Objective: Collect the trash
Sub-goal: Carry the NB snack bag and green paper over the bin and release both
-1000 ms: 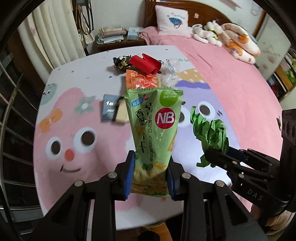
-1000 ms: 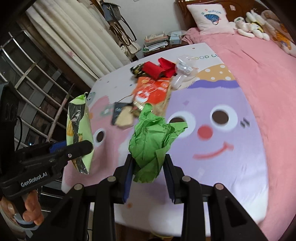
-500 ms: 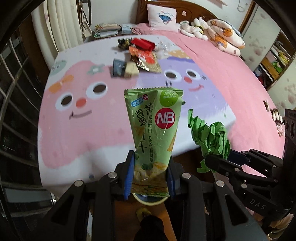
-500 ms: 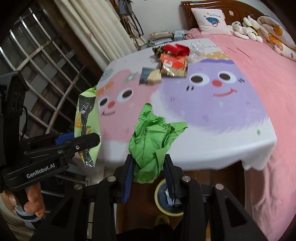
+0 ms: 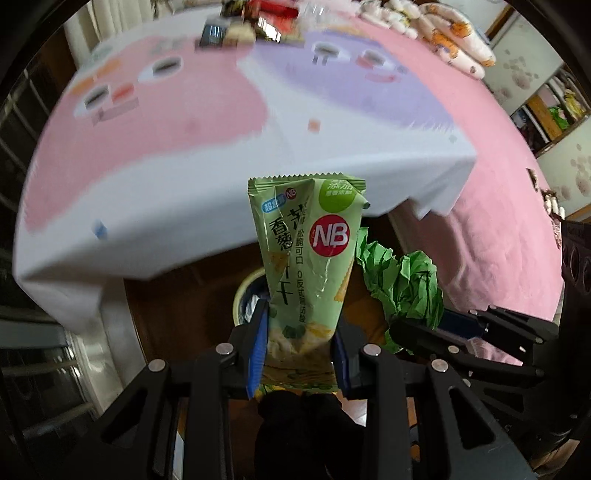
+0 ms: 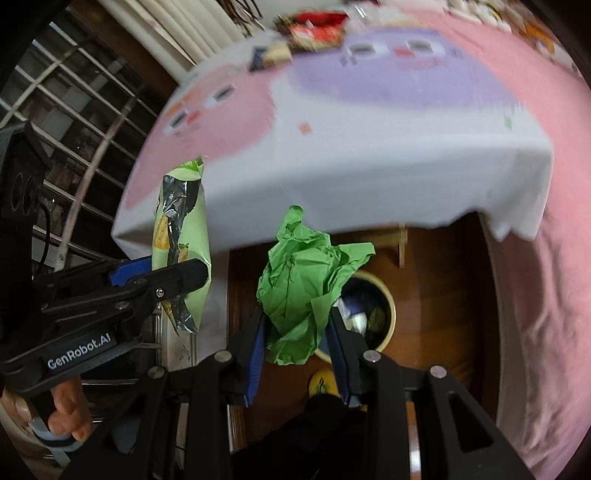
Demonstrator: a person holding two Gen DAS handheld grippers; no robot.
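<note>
Wrapper (image 5: 308, 258) and paper (image 6: 306, 284) over bin (image 6: 384, 295).
Left gripper (image 5: 299, 350) pinching wrapper's base, right gripper (image 6: 297, 336) clamping paper wad; both featherlight, crushable, slick.

Cartoon-print bedsheet (image 5: 184, 155); wrappers (image 5: 258, 22) at far edge; bin (image 6: 384, 295) on wooden floor (image 6: 436, 295)

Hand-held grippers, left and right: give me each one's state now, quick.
Left hand-held gripper: closed on the green snack packet.
Right hand-held gripper: closed on the crumpled green paper.
</note>
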